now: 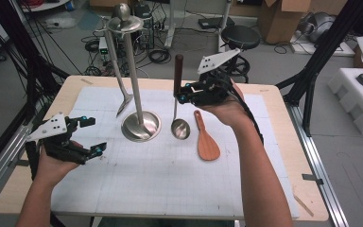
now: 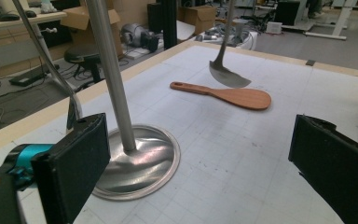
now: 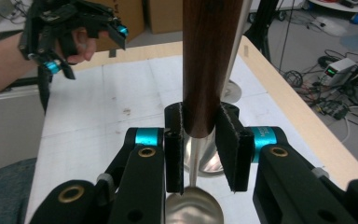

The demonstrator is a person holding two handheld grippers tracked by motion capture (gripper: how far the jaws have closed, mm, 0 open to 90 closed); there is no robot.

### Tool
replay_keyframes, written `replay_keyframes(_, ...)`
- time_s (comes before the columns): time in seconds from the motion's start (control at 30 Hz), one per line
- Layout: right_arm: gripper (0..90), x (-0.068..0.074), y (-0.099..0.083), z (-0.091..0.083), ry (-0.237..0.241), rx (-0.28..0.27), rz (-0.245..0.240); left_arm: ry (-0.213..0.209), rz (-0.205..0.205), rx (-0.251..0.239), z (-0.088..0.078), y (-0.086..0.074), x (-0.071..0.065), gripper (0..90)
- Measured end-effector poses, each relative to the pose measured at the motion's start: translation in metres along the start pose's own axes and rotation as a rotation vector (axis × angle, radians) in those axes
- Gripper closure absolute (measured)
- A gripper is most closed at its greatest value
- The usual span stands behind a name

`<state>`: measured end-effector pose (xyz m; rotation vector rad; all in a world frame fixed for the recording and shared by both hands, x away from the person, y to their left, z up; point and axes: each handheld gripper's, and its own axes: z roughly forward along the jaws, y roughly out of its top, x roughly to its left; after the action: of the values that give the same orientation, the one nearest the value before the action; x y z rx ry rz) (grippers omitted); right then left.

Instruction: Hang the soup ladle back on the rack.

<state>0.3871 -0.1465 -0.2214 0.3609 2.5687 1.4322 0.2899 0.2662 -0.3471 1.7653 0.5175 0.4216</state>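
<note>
High view: right claw (image 1: 181,96) clamped on dark wooden handle of ladle (image 1: 179,124), hanging upright with bowl just above white gridded mat (image 1: 170,189) on bench (image 1: 283,142), between steel stand (image 1: 141,124) to left and wooden rice paddle (image 1: 206,142) lying flat just right. Left claw (image 1: 90,135) wide open and holding nothing, hovering near left edge of bench; slotted turner (image 1: 123,105) hanging from stand top. No readable writing, brand or label anywhere on utensils, mat or claws.
</note>
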Motion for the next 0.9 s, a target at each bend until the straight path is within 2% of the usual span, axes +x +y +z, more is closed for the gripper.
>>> replay_keyframes(0.47, 73.7, -0.014, 0.038, 0.01, -0.013, 0.041, -0.007, -0.001, 0.007, -0.006, -0.002, 0.001, 0.0, 5.8)
replay_keyframes(0.67, 73.7, -0.022, 0.05, 0.014, -0.015, 0.064, 0.011, -0.002, 0.007, -0.005, -0.002, 0.001, 0.0, 5.8)
replay_keyframes(0.9, 73.7, -0.029, 0.061, 0.017, -0.007, 0.099, 0.009, -0.002, 0.008, -0.004, -0.002, 0.001, -0.001, 5.8)
